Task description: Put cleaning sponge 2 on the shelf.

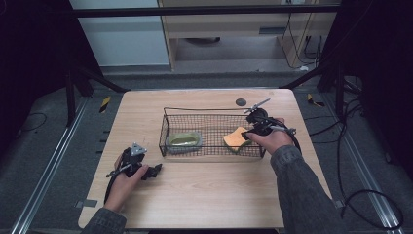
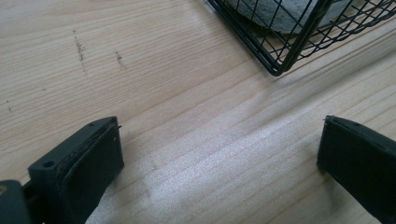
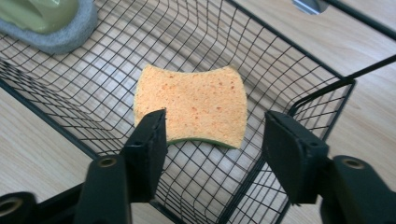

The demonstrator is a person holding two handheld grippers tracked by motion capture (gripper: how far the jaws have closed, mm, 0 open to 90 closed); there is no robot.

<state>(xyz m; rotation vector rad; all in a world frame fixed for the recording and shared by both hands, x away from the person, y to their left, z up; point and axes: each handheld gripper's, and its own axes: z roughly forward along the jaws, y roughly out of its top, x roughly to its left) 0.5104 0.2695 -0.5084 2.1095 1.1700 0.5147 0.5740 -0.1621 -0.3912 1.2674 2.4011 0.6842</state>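
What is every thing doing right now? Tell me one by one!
Orange sponge: lying flat in the basket, not gripped.
Wire basket: upright on the table, open on top.
Green and grey scrubber: resting in the basket's left end.
Right gripper: open, over the basket by the sponge.
Left gripper: open, low over bare table.

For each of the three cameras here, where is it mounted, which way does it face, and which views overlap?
High view: above the person's side, looking forward and down at the table; both forearms, left gripper, right gripper.
Left gripper view: on the left gripper, facing bare wood and a corner of the wire basket; open jaws.
Right gripper view: on the right gripper, looking into the basket at the orange sponge; open jaws.
Shared: all three views show the basket; high and right gripper views show the sponge.
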